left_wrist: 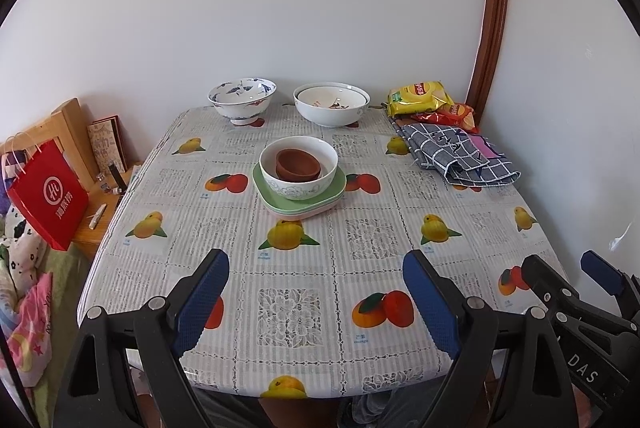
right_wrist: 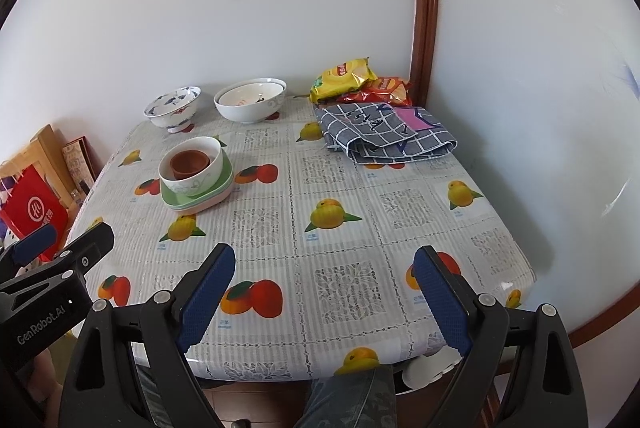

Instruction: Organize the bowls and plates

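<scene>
A stack of green and pink square plates (left_wrist: pixel 338 187) (right_wrist: pixel 224 183) lies mid-table. On it stands a white bowl (left_wrist: pixel 316 183) (right_wrist: pixel 200 179) holding small brown bowls (left_wrist: pixel 298 165) (right_wrist: pixel 190 161). A blue-patterned bowl (left_wrist: pixel 242 101) (right_wrist: pixel 172 107) and a large white bowl (left_wrist: pixel 331 105) (right_wrist: pixel 250 103) with another nested in it stand at the far edge by the wall. My left gripper (left_wrist: pixel 316 270) (right_wrist: pixel 64 240) hovers open over the near edge. My right gripper (right_wrist: pixel 324 266) (left_wrist: pixel 564 274) is open beside it, nothing between its fingers.
Yellow and red snack bags (left_wrist: pixel 432 101) (right_wrist: pixel 360 83) and a folded checked grey cloth (left_wrist: pixel 456 153) (right_wrist: pixel 384 135) lie at the far right by the wall. A red paper bag (left_wrist: pixel 48 195) and a wooden chair (left_wrist: pixel 68 131) stand left of the fruit-print tablecloth (left_wrist: pixel 296 268).
</scene>
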Action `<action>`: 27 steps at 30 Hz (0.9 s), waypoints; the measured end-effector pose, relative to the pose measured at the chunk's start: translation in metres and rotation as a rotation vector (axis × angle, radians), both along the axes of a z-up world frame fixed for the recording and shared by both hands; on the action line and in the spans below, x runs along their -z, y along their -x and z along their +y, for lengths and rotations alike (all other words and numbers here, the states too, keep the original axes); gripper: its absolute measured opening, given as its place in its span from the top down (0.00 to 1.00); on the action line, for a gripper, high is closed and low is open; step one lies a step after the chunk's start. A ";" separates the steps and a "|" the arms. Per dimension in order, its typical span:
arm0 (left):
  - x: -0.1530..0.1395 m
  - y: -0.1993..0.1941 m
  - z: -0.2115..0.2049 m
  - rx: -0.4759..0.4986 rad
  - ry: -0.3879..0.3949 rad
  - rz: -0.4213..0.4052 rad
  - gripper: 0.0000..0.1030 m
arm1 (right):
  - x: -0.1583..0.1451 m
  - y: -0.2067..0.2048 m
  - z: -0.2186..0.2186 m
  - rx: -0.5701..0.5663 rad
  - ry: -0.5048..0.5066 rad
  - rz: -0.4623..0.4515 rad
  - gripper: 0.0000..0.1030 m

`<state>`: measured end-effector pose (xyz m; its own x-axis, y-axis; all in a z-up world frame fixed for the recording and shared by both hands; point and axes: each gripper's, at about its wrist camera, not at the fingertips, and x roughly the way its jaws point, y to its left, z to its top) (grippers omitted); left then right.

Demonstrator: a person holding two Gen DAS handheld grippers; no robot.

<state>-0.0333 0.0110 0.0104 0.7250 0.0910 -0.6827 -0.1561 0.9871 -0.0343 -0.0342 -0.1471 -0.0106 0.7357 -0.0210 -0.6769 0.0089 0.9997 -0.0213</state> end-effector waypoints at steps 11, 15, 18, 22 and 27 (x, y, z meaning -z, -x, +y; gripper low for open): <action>-0.001 -0.001 0.000 0.001 0.000 0.000 0.14 | 0.000 0.000 -0.001 0.001 -0.003 -0.001 0.12; -0.001 -0.001 0.000 0.001 -0.001 -0.001 0.14 | 0.000 0.000 0.000 0.002 -0.002 -0.001 0.12; -0.001 0.000 0.000 0.000 -0.001 -0.001 0.14 | -0.001 0.001 0.000 0.001 -0.001 -0.003 0.12; -0.001 0.000 0.001 -0.003 -0.001 -0.003 0.14 | -0.002 0.002 0.002 0.000 0.000 -0.005 0.12; -0.002 0.000 0.003 -0.007 -0.001 -0.004 0.14 | -0.003 0.002 0.004 -0.003 0.001 -0.007 0.12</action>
